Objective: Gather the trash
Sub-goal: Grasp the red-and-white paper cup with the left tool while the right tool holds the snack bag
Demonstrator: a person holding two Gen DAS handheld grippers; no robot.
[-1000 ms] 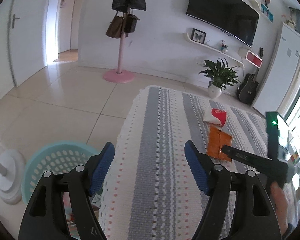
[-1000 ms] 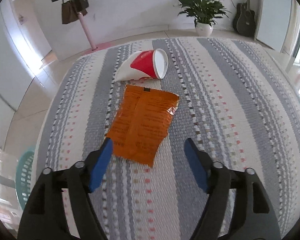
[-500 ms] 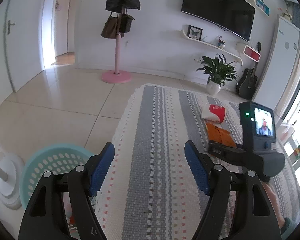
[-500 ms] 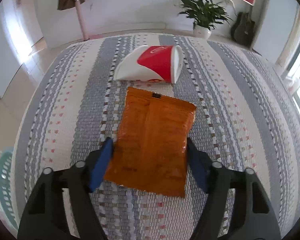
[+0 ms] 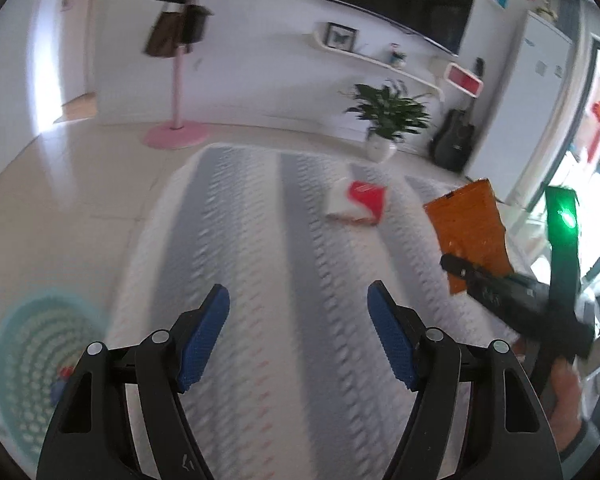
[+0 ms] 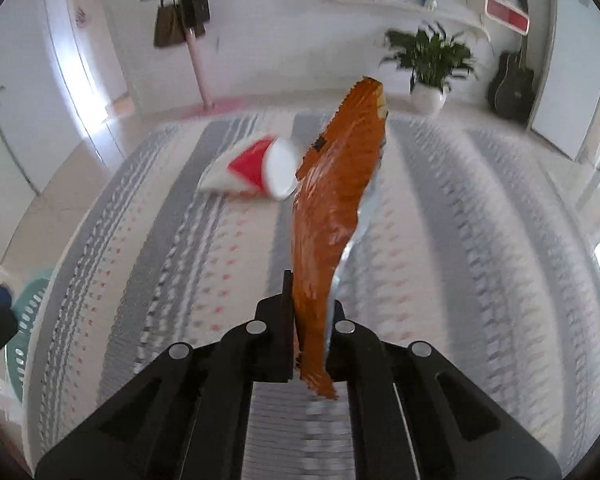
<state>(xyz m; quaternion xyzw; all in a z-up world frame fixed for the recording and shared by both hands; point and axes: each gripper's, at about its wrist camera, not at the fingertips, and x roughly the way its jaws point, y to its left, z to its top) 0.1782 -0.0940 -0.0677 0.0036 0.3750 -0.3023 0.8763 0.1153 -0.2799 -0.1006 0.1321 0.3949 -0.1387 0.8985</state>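
My right gripper (image 6: 309,312) is shut on an orange snack wrapper (image 6: 332,196) and holds it up above the striped rug (image 6: 440,240). The wrapper (image 5: 470,232) also shows at the right of the left wrist view, pinched in the right gripper (image 5: 456,266). A red and white paper cup (image 6: 256,168) lies on its side on the rug beyond the wrapper; it also shows in the left wrist view (image 5: 358,202). My left gripper (image 5: 298,336) is open and empty above the rug. A teal basket (image 5: 32,364) stands on the floor at the lower left.
A pink coat stand (image 5: 176,80) stands beyond the rug. A potted plant (image 5: 386,120) and a black guitar (image 5: 454,142) stand against the far wall. The basket's rim (image 6: 24,320) shows at the left edge of the right wrist view.
My right gripper has shut on the orange wrapper and lifted it off the rug. The left gripper has stayed open and shifted a little. The cup has not moved.
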